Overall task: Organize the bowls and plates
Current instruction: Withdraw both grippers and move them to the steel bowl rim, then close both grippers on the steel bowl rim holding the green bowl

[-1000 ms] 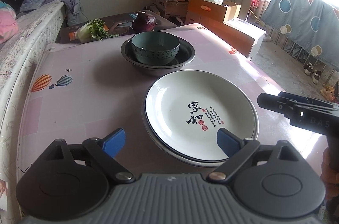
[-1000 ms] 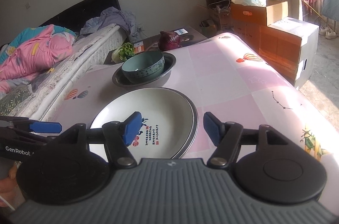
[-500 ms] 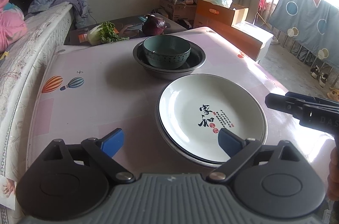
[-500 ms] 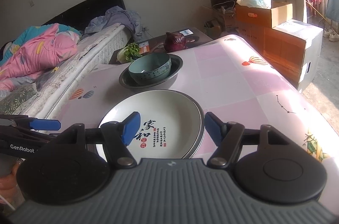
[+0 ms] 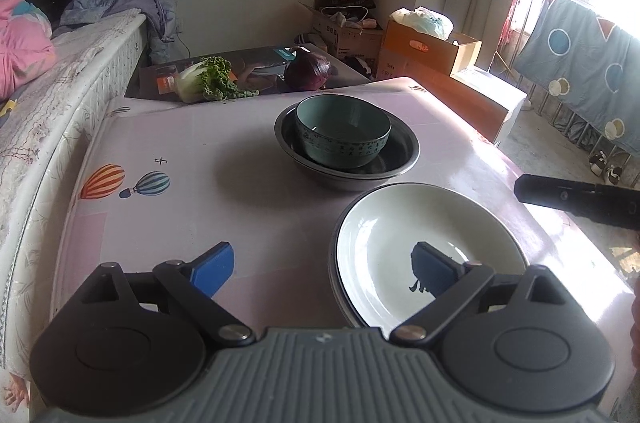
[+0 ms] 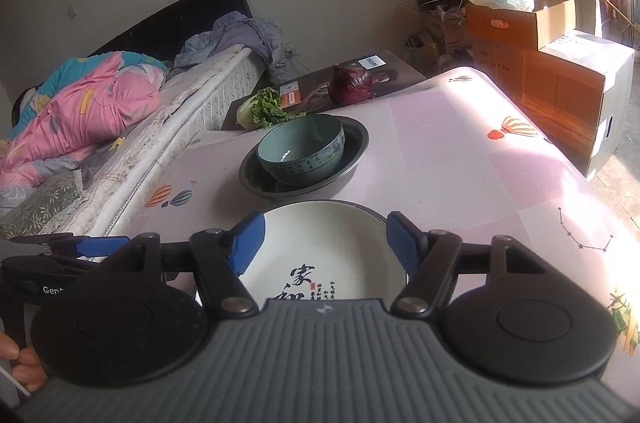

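Left gripper [image 5: 322,269] with jaws spread wide, holding nothing, angled down over the desk [image 5: 240,215] just left of the white plate [image 5: 430,243]; right-hand blue pad overlapping the plate's inner face in the picture, contact impossible to tell; left-hand pad over bare pink cloth. Right gripper [image 6: 324,243] with jaws moderately apart, empty, poised above the near part of the same white plate [image 6: 320,247], one pad at each side of the dish, neither pressing on it. Black calligraphy and a red seal on the plate's face, a second rim showing beneath its edge. Fingers of a hand [image 6: 22,363] curled on the left gripper's handle, at the lower left of the right wrist view.

Beyond the white plate, just touching or nearly touching its far rim, a metal basin [image 5: 400,147] with a teal bowl [image 5: 342,131] sitting upright inside. Left of the plate, a broad open stretch of desk with hot-air balloon prints, running to the rounded desk edge beside a bed [image 5: 48,95]. Right of the plate, open sunlit cloth, then the desk edge and cardboard boxes [image 6: 568,83] on the floor. Behind the basin, past the far desk edge, a leafy green vegetable [image 5: 208,79] and a purple cabbage [image 5: 308,71] on a lower dark surface.
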